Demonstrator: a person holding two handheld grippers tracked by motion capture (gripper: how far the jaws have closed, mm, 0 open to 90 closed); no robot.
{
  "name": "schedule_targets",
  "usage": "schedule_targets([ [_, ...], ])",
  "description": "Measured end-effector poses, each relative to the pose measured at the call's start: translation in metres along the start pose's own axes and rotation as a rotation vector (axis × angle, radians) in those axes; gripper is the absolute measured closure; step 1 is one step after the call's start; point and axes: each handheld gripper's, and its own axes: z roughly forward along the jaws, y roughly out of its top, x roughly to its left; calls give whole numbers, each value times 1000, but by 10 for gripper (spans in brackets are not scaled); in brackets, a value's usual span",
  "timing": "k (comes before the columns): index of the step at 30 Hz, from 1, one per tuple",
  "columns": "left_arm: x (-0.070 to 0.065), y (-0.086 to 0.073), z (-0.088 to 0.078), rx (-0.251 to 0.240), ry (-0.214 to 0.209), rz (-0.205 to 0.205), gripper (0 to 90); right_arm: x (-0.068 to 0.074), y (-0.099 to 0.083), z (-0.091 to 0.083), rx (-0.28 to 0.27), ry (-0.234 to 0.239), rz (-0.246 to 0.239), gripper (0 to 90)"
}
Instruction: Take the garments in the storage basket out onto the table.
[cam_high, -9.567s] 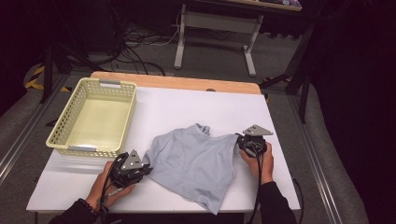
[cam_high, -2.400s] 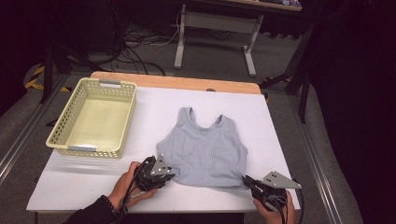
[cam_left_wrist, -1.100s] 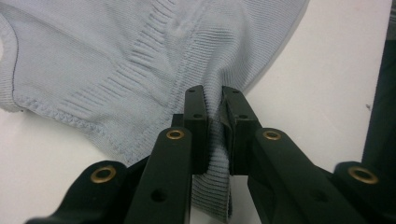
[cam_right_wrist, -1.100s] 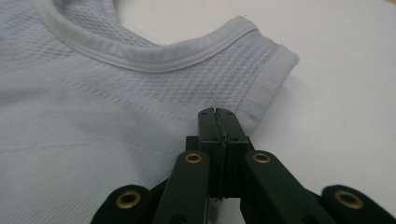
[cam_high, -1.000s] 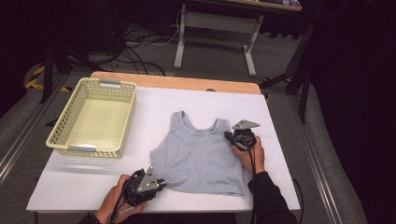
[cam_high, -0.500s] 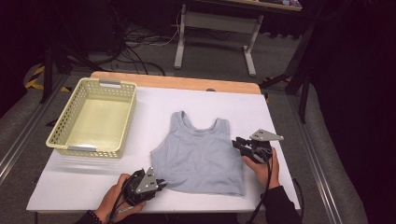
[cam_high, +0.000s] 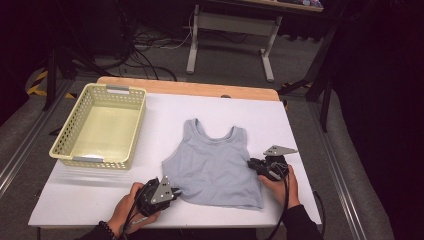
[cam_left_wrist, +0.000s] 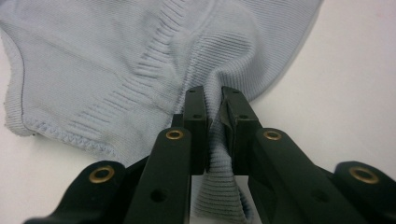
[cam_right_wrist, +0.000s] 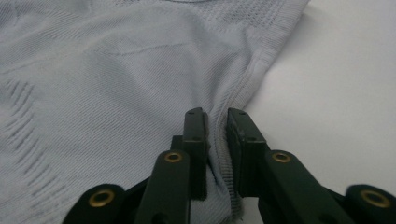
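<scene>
Since a second ago the right tongs (cam_high: 256, 166) have slid from the top's armhole down to its right side seam, their jaws just closing onto a fold of that edge. One pale blue tank top (cam_high: 215, 167) lies flat at the middle of the white tabletop (cam_high: 300, 130). Left tongs (cam_high: 174, 190) are clamped on the hem corner at 7 o'clock. One yellow basket (cam_high: 75, 127), at 10 o'clock, holds nothing. No writing is legible.

black hand-held gripper (cam_left_wrist: 213, 126) jaws with brass rivets.
</scene>
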Motion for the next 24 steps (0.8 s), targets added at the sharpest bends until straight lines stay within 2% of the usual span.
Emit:
schedule_targets([
  [2,2,1,2,-2,5,-11,817,0,1,-1,-8,-24,-14,818],
  [5,4,6,7,-7,5,-23,810,-2,6,-3,-35,-100,-43,832],
  [8,6,10,12,-10,4,-21,794,-7,10,-2,-70,-156,-36,832],
  [10,8,12,13,-4,-4,-24,787,-11,11,0,-79,-161,-22,831],
  [12,9,12,14,-17,-19,-45,769,-13,12,5,-82,-169,-5,817],
  [14,10,12,14,-21,-27,-39,759,-14,11,6,-87,-181,4,745],
  [16,10,12,10,-18,-37,-37,732,-16,10,0,-106,-199,20,672],
  [18,11,12,0,-39,-42,-25,700,-17,6,-10,-144,-195,42,670],
  [19,12,11,-6,-59,-39,-29,691,-18,3,-19,-170,-190,52,684],
  [21,15,11,-20,-98,-30,-50,684,-17,-2,-32,-214,-176,59,773],
  [24,24,13,-34,-137,-2,-70,709,-15,-5,-45,-246,-160,50,853],
])
